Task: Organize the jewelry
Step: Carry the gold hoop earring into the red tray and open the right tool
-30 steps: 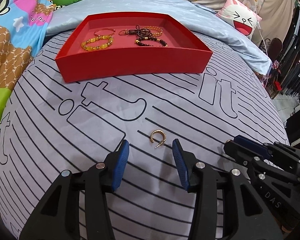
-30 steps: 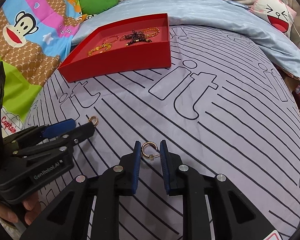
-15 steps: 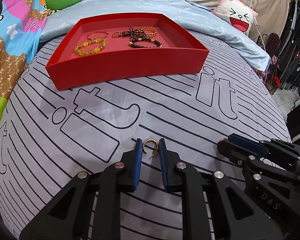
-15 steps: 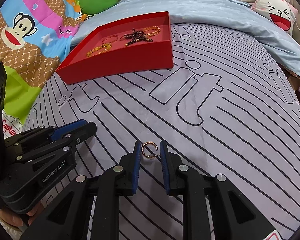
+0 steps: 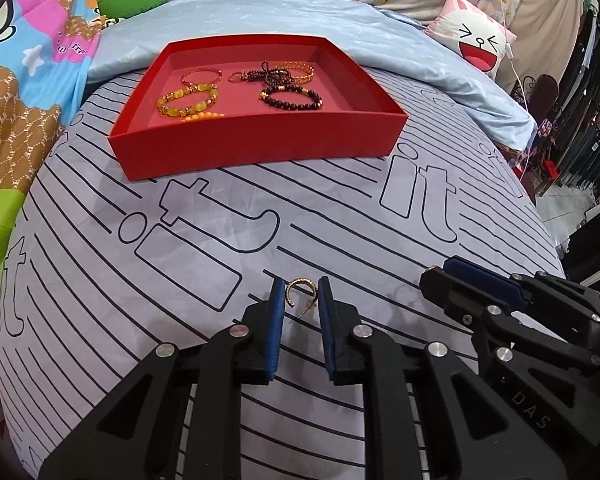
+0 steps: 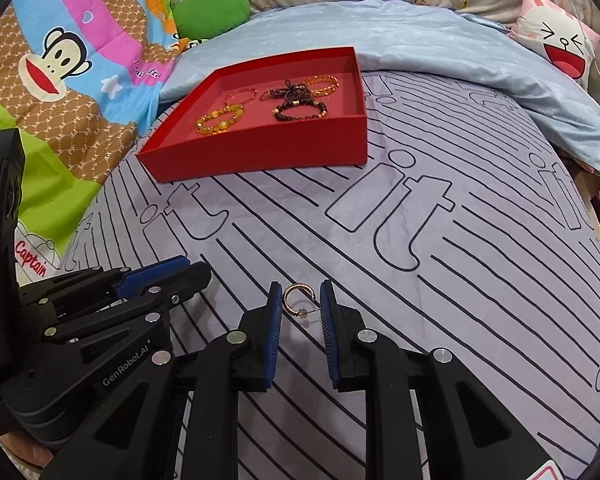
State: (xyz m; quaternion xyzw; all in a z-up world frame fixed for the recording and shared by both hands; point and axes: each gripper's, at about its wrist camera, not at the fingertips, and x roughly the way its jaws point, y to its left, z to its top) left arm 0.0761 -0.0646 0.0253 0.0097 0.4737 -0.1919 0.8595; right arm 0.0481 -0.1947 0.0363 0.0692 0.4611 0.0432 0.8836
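On the left wrist camera I saw my left gripper (image 5: 299, 294) with its fingers (image 5: 277, 300) pinched on a gold earring (image 5: 300, 290), the hoop caught between the blue pads just above the bed (image 5: 260, 184). Those fingers had just been closing, with the earring between them. On the right wrist camera my right gripper (image 6: 300, 298) was closed on a second earring (image 6: 296, 300): the hoop lay against the left pad and the post reached across to the right pad. This earring also sat low over the striped sheet.

Each gripper showed up in the other's view, the right one off to the side of the left camera (image 5: 452, 286) and the left one likewise in the right camera (image 6: 188, 276), near each other but apart.

Farther back on the bed stood the red tray (image 5: 256, 148), holding yellow bead bracelets (image 5: 188, 102), dark bead bracelets (image 5: 292, 94) and thin gold bangles (image 5: 202, 76). Well clear of both earrings, it lay just in front of a blue blanket (image 5: 260, 12).
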